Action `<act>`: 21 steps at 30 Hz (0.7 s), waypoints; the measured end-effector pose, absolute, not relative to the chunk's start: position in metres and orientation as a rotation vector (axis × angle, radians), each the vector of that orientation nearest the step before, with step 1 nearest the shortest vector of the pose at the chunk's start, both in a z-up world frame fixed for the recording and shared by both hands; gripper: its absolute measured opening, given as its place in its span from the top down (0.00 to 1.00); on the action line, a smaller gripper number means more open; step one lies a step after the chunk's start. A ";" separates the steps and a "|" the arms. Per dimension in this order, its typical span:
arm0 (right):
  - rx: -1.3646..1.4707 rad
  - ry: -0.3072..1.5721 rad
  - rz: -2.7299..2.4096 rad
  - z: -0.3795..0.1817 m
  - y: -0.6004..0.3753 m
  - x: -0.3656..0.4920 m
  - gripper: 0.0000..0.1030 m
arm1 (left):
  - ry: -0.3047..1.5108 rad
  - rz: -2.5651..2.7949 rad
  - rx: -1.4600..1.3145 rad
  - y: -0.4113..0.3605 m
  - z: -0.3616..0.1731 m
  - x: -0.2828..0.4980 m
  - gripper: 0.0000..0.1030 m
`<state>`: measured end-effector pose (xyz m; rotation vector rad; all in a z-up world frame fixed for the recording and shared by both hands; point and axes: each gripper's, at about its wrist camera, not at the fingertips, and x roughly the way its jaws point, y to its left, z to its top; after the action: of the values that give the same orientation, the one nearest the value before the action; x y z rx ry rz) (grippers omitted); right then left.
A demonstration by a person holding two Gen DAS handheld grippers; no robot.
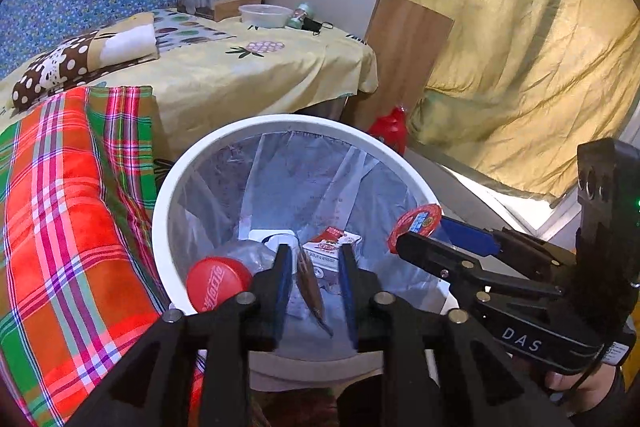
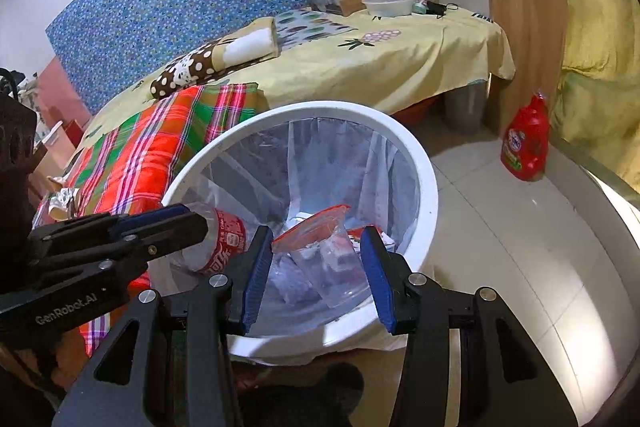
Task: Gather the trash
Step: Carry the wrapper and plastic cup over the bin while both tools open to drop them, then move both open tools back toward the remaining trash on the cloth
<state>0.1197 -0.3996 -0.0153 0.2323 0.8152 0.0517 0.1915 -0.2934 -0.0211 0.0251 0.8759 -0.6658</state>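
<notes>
The clear cup [image 2: 320, 251] with its red lid sits clamped in my right gripper [image 2: 317, 231], over the mouth of the white lined bin [image 2: 430, 187]. My left gripper [image 1: 316, 247] stands apart, a thin brown scrap [image 1: 312, 287] loose between its pads. The cola bottle [image 1: 218, 285] lies just outside its left finger, at the rim. A milk carton [image 1: 332, 243] rests inside the bin, with the plaid blanket [image 1: 60, 207] beside it.

Two grippers [image 1: 314, 277] [image 2: 318, 277] are hovering over one bin [image 2: 428, 183]; one bottle [image 2: 224, 243], one cup [image 2: 320, 247], one carton [image 1: 332, 247], one jug [image 2: 526, 143] are showing.
</notes>
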 end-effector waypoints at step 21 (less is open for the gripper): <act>0.218 0.741 0.073 0.013 -0.381 0.107 0.49 | 0.791 -0.606 -0.036 -0.246 0.016 0.163 0.70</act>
<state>0.1073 -0.3810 0.0129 0.2184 0.7414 0.0725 0.1630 -0.2462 0.0163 -0.0363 0.7911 -0.6056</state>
